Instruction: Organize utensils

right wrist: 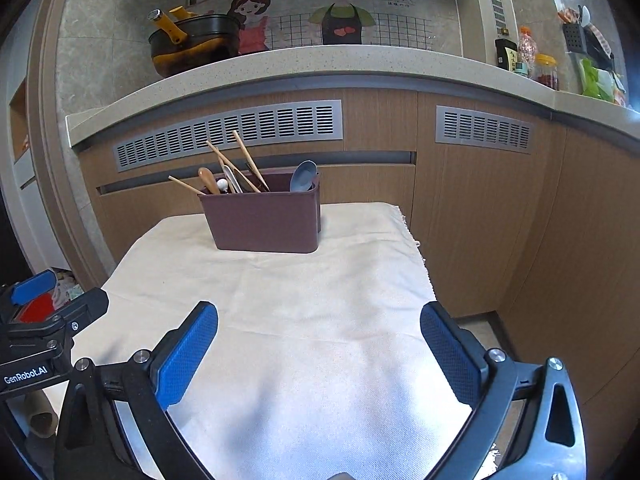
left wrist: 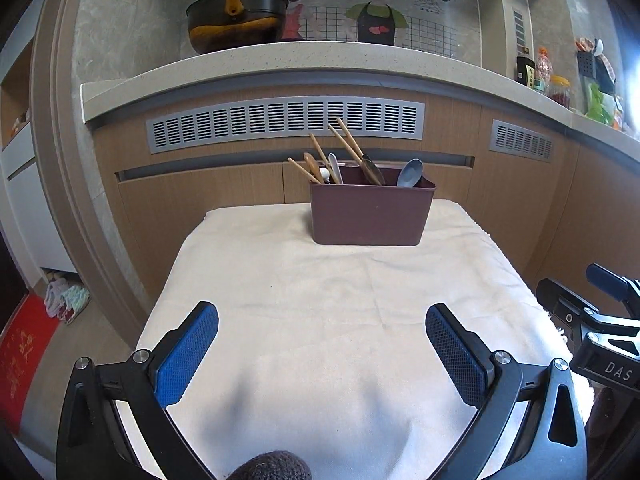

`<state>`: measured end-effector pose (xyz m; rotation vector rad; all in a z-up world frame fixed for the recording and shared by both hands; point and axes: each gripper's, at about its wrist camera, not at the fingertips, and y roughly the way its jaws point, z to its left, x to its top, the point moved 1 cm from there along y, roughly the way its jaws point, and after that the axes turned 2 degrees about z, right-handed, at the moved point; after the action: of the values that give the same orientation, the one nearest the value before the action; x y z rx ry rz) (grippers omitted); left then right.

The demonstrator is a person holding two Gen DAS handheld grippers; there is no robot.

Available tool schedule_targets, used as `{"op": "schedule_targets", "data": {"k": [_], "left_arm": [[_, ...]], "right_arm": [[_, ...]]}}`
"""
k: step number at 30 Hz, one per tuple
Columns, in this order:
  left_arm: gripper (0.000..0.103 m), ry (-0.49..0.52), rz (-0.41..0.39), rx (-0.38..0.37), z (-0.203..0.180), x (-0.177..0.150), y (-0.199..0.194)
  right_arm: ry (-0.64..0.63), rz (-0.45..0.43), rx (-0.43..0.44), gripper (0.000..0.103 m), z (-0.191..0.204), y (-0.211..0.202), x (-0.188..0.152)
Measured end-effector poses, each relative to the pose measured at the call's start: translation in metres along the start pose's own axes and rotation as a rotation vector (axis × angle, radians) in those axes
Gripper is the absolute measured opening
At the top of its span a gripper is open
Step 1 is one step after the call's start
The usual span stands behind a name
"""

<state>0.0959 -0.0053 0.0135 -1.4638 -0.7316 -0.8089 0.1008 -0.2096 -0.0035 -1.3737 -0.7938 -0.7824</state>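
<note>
Both the left gripper [left wrist: 322, 334] and right gripper [right wrist: 319, 332] are hovering spread wide and empty while the utensils [left wrist: 340, 160] are standing gathered in the brown caddy [left wrist: 370, 216] near the table's [left wrist: 320, 292] far edge, so little seems left.

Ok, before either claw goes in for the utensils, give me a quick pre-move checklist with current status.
1. Left claw open and empty: ok.
2. Right claw open and empty: ok.
3. Brown holder upright on the cloth: ok.
4. Cloth between claws and holder free of loose utensils: ok.
5. Chopsticks, blue spoon standing in the holder, tops reachable: ok.
6. Holder's inner compartments and sorting: cannot tell.
</note>
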Motion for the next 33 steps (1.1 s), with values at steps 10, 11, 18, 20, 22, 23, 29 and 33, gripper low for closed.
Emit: {"op": "schedule_targets", "data": {"k": [10,11,18,20,22,23,29,33], "left_arm": [[0.103,-0.002,0.007,-0.005,0.0003,-0.0004,0.0],[0.103,-0.002,0.007,-0.006,0.0009,0.0,0.0006],[0.103,0.007,0.013,-0.011,-0.0002,-0.0012,0.0007],[0.103,0.008,0.013,-0.012,0.0002,-0.0012,0.0009],[0.103,0.008,0.013,-0.012,0.0,-0.0013,0.0008],[0.103,0.007,0.014,-0.012,0.0001,-0.0015,0.0007],[0.103,0.008,0.015,-0.013,0.0004,-0.0014,0.0009],[0.103,0.008,0.013,-0.011,0.0003,-0.0014,0.0007]], "right_arm": [[-0.015,-0.002,-0.003,0.101,0.0027,-0.0008,-0.0003],[-0.016,-0.003,-0.002,0.101,0.0026,-0.001,-0.0004],[-0.017,-0.002,-0.002,0.101,0.0022,-0.0007,-0.0007],[-0.018,-0.003,-0.001,0.101,0.0022,-0.0008,-0.0007],[-0.019,-0.003,0.001,0.101,0.0021,-0.001,-0.0007],[-0.019,-0.002,0.001,0.101,0.0021,-0.0009,-0.0008],[-0.019,-0.002,0.002,0.101,0.0017,-0.0011,-0.0009],[-0.02,-0.002,0.002,0.101,0.0019,-0.0009,-0.0013]]}}
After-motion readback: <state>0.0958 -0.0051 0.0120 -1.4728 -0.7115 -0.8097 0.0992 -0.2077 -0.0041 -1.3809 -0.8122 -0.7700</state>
